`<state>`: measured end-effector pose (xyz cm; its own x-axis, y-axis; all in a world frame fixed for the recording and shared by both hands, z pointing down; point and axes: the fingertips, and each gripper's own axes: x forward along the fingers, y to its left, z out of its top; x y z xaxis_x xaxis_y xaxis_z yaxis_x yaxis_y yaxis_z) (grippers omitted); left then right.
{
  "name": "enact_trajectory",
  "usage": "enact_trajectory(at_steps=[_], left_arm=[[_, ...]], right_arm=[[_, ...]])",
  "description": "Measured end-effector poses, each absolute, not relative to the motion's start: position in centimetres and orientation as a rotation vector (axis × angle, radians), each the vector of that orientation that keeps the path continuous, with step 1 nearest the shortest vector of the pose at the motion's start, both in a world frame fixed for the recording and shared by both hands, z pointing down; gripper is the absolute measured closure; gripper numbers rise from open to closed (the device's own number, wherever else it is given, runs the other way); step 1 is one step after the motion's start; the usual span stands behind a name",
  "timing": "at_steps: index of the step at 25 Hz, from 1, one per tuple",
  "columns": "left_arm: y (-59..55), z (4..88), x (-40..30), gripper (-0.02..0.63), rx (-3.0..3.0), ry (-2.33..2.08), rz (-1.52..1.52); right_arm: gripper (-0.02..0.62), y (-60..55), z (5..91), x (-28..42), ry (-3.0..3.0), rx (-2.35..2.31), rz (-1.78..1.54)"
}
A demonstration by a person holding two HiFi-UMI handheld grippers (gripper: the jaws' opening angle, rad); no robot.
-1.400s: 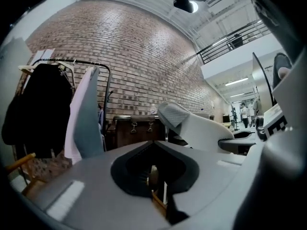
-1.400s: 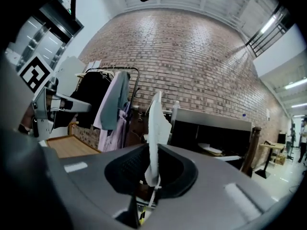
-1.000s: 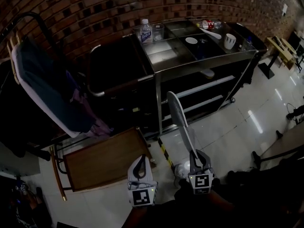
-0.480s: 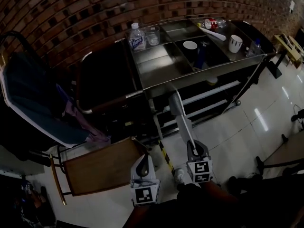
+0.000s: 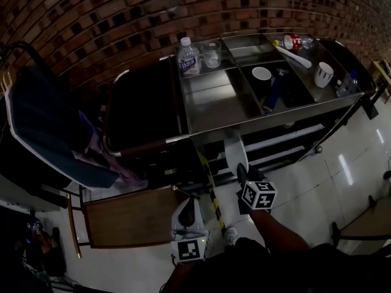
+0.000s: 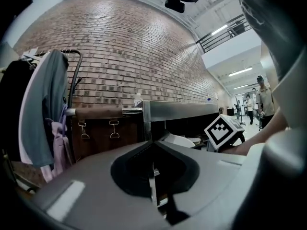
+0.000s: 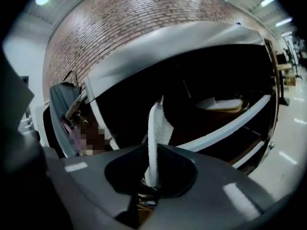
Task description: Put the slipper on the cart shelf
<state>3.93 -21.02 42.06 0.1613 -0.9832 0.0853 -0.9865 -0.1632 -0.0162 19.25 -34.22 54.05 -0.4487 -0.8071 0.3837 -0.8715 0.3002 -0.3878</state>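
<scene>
A white slipper (image 5: 234, 151) stands on edge in my right gripper (image 5: 242, 171), which is shut on its heel end. The slipper's front reaches in under the steel cart's top (image 5: 214, 102), at the level of the upper shelf rail (image 5: 275, 136). In the right gripper view the slipper (image 7: 154, 128) rises thin and edge-on from the jaws (image 7: 152, 178). A second pale slipper (image 7: 221, 104) lies on the shelf inside the cart. My left gripper (image 5: 185, 211) hangs low, left of the right one, shut and with nothing in it (image 6: 153, 186).
On the cart top stand a water bottle (image 5: 188, 57), a glass jar (image 5: 211, 52) and two white cups (image 5: 261, 74) (image 5: 322, 73). A dark bag (image 5: 143, 102) hangs at the cart's left end. A wooden chair (image 5: 128, 215) and hanging clothes (image 5: 49, 127) are to the left.
My right gripper has carried the slipper up and forward, from over the floor to the cart's shelf opening. The left gripper has kept its place.
</scene>
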Motion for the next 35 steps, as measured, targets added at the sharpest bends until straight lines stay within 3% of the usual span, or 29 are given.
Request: enact_trajectory(at_steps=[13,20,26,35], left_arm=[[-23.5,43.4,2.8,0.591,2.236,-2.112,0.134],[-23.5,43.5,2.7,0.591,2.223,-2.119,0.141],[-23.6,43.7,3.0,0.591,2.234,-2.103,0.134],[-22.9,43.4,3.1,0.591,2.227,-2.097,0.114]], right_arm=[[0.558,-43.0,58.5,17.4,-2.448,1.461,1.329],[0.518,-44.6,60.7,17.7,-2.317,1.55,0.997],[0.382,-45.9,60.5,17.8,-2.17,1.594,0.539],[0.319,-46.0,59.7,17.9,-2.183,1.565,0.355]])
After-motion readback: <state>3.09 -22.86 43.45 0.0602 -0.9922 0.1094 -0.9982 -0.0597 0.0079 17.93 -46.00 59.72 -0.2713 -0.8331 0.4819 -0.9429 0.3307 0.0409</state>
